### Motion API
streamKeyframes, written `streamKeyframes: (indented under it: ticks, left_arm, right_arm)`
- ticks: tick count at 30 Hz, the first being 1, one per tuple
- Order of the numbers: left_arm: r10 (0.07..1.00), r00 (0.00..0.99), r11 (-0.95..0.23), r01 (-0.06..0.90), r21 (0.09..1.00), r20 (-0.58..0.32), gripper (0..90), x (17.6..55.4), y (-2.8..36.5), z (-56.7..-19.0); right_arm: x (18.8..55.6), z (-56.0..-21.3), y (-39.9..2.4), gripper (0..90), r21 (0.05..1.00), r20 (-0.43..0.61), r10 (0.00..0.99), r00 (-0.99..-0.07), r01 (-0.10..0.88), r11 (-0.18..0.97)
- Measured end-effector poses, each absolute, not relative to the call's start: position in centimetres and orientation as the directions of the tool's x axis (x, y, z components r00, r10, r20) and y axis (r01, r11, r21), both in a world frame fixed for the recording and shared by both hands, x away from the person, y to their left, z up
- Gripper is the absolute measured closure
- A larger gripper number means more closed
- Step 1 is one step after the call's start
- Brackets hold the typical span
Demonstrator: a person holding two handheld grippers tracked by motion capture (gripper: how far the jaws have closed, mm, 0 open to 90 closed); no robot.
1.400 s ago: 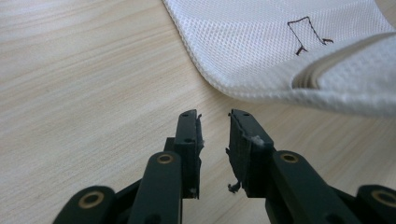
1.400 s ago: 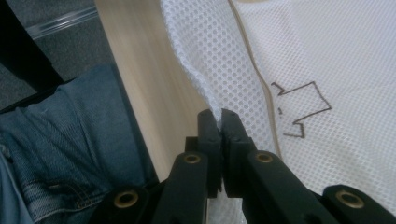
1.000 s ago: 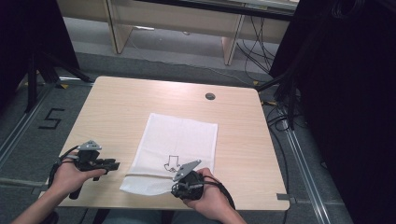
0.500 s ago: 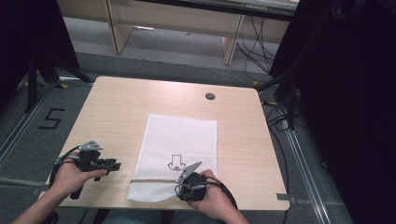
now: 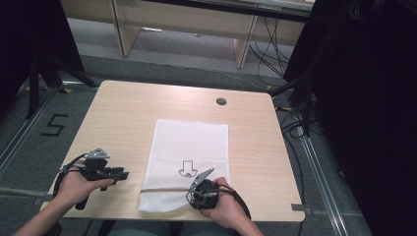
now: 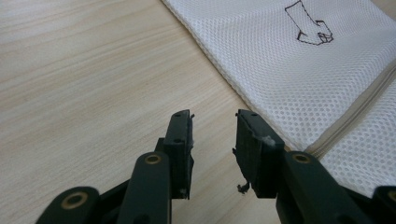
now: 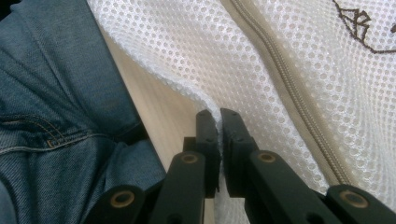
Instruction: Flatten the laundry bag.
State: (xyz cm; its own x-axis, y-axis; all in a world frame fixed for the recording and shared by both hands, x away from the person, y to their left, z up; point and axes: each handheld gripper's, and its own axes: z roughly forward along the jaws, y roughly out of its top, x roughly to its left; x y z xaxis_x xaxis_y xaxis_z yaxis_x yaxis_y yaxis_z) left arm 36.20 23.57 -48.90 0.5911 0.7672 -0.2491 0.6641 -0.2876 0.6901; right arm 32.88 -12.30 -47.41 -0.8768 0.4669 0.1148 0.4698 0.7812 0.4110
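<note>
pinching the mesh bag (image 5: 189, 162) near edge in your right gripper (image 7: 219, 116), your empty, parted left gripper (image 6: 212, 140) sits just beside its zip (image 6: 355, 116) end

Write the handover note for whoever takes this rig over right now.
Right tool: shut on the near edge of the white mesh bag, pinching the fabric between its pads just below the zipper.
Left tool: open, holding nothing, resting over the bare table just left of the bag; its jaws have just been opening.
Bag: flat on the table, arrow drawing facing up, near edge overhanging towards the person.
Done: near edge gripped.
Left: probably a second grip with the left tool; zipper not yet handled.
</note>
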Motion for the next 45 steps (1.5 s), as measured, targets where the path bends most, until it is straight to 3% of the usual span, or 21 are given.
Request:
streamKeyframes:
  ticks: [29,34,37,45]
  left_arm:
    - [0.751,0.613,-0.309,0.654,0.691,-0.244,64.7,36.4,22.7,-49.1]
    - [0.755,0.611,-0.307,0.652,0.693,-0.240,64.0,36.4,22.6,-49.1]
    - [0.752,0.614,-0.309,0.652,0.693,-0.242,63.5,36.4,22.6,-49.1]
    - [0.754,0.614,-0.305,0.644,0.701,-0.236,61.2,36.4,22.6,-49.1]
  right_arm:
    - [35.0,-48.1,-12.4,80.8,0.413,0.061,0.531,-0.845,0.505,0.758]
    - [35.1,-48.3,-12.6,77.0,0.412,0.074,0.547,-0.834,0.524,0.745]
    - [34.8,-48.2,-12.4,70.3,0.414,0.083,0.550,-0.831,0.531,0.739]
    - [34.3,-46.3,-13.1,60.8,0.480,0.118,0.597,-0.793,0.572,0.665]
